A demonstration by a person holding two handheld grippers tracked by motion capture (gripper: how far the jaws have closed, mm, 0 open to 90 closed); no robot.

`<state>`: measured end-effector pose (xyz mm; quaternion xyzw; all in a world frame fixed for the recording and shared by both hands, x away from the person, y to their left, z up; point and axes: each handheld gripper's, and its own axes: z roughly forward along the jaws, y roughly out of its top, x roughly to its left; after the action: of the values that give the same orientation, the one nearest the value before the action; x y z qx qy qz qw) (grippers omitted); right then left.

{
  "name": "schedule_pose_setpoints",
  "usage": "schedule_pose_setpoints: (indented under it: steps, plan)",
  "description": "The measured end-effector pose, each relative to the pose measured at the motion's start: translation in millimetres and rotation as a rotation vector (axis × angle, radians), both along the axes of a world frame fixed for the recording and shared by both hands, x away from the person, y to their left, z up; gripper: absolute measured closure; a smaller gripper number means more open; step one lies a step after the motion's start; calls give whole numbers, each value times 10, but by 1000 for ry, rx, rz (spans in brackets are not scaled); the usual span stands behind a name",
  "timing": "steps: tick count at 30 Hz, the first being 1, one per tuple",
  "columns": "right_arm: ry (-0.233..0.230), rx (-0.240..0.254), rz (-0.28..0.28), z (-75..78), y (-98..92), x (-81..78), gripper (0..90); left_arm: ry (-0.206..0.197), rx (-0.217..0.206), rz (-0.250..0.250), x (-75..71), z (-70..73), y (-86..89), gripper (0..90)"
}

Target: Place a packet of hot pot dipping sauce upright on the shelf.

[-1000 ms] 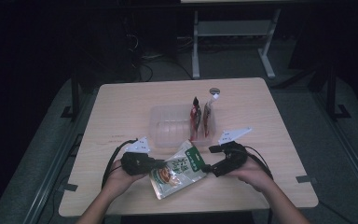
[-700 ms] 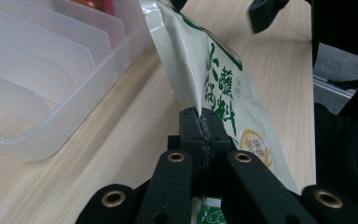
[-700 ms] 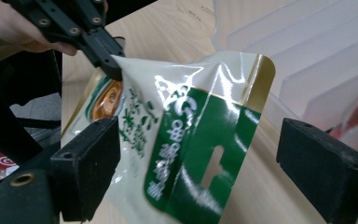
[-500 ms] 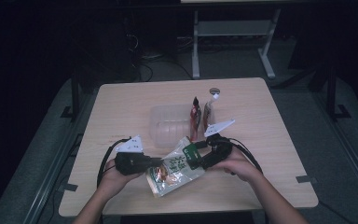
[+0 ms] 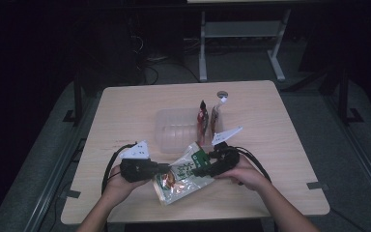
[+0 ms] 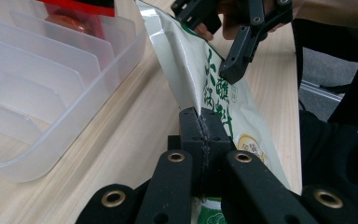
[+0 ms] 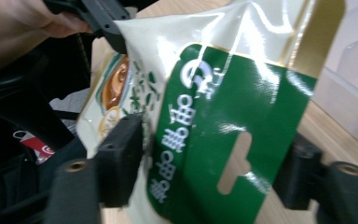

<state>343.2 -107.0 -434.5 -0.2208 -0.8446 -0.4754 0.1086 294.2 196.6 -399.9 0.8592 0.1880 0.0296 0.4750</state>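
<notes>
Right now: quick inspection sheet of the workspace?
Surface: wooden table, mostly bare.
Job's things: green-and-white snack pouch, held off the table at both ends; clear divided container behind it.
Clutter: two upright red packets in the container.
Grippers: left gripper shut on the pouch edge; right gripper just closing, pouch top between its fingers.
Cables: black loops beside each hand.
Surroundings: dark floor, white table frame.

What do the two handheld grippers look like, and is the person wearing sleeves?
Both the left gripper and the right gripper are black, with blocky jaw pads on bolted link arms, a pale three-cornered plate on top and a trailing black cable. The forearms are bare, without sleeves.
</notes>
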Motion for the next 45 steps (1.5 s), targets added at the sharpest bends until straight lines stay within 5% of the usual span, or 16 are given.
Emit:
schedule_pose_setpoints:
  steps: [27,33,40,45]
  plan:
    - [-1,58,82,47,2,-51,863,-25,4,18,36,-27,50,896]
    - [19,79,94,53,1,-55,897,-26,3,27,59,-42,65,888]
    - [2,84,82,67,-8,-52,900,-45,-5,67,52,-20,129,768]
    - [10,80,78,64,-25,-48,900,-38,-46,90,47,37,233,895]
